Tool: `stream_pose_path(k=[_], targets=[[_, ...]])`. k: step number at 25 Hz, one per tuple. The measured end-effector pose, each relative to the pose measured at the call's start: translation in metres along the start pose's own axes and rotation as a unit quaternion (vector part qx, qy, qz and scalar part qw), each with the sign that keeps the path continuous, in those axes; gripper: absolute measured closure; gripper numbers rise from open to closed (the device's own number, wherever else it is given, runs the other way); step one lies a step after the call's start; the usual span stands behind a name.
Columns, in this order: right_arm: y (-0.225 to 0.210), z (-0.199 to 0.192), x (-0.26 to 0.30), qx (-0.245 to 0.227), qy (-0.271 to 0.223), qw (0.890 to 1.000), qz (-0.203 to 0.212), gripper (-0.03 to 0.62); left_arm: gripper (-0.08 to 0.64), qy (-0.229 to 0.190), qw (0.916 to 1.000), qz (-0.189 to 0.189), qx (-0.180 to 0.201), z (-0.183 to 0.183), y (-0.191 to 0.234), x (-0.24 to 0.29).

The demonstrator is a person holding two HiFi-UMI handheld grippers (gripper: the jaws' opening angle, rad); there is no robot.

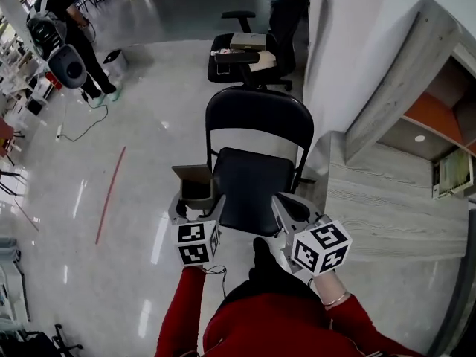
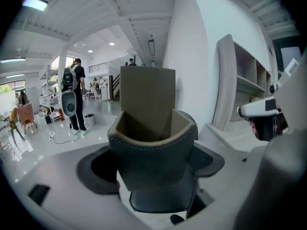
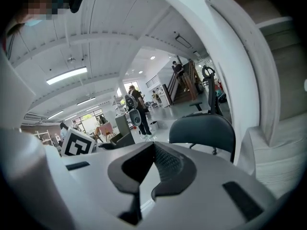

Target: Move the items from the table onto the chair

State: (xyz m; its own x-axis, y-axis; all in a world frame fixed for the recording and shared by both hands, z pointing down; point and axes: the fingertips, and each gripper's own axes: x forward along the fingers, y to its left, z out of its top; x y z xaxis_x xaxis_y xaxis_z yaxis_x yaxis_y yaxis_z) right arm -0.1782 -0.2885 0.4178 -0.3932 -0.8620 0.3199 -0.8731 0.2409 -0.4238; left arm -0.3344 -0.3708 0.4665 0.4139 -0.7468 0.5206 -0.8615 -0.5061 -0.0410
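While clamped on the open cardboard box (image 2: 146, 95) above the chair's (image 1: 253, 184) left seat edge with the left gripper (image 1: 197, 203), treat as light and crushable. Keep to the lower side walls. Pressed together, empty, on the right gripper (image 3: 152, 157).

Operator wear: red long sleeves, left sleeve (image 1: 177, 314) and right sleeve (image 1: 358, 320), thin metal bangle (image 1: 336, 299) at lower right, dark trouser leg (image 1: 262, 265) at bottom centre. Left hand-held gripper (image 1: 197, 203) and right hand-held gripper (image 1: 294, 211): light grey plastic shells, dark grey pads (image 3: 170, 164) with ribbed faces. White marker cube, black squares, on each: left cube (image 1: 196, 242), right cube (image 1: 320, 248). Thin dark cable (image 1: 220, 274) below the left cube.
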Motion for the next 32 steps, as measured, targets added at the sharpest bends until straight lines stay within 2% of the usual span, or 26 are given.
stream_pose_path(k=[4, 12, 18, 23, 32], targets=[[-0.010, 0.007, 0.022, 0.015, -0.009, 1.000, -0.013, 0.580, 0.118, 0.006, 0.9998, -0.017, 0.012, 0.007, 0.009, 0.031], [-0.036, -0.010, 0.059, 0.024, -0.008, 0.996, -0.086, 0.580, 0.118, 0.030, 0.9965, -0.063, 0.045, -0.002, 0.019, 0.090], [-0.053, -0.035, 0.084, 0.044, -0.016, 0.992, -0.119, 0.580, 0.118, 0.064, 0.9921, -0.095, 0.051, -0.039, 0.015, 0.123], [-0.076, -0.066, 0.103, 0.046, -0.001, 0.990, -0.131, 0.580, 0.118, 0.072, 0.9911, -0.109, 0.027, -0.077, 0.002, 0.169], [-0.114, -0.140, 0.125, 0.086, 0.013, 0.986, -0.143, 0.580, 0.118, 0.089, 0.9913, -0.093, 0.027, -0.152, 0.000, 0.264]])
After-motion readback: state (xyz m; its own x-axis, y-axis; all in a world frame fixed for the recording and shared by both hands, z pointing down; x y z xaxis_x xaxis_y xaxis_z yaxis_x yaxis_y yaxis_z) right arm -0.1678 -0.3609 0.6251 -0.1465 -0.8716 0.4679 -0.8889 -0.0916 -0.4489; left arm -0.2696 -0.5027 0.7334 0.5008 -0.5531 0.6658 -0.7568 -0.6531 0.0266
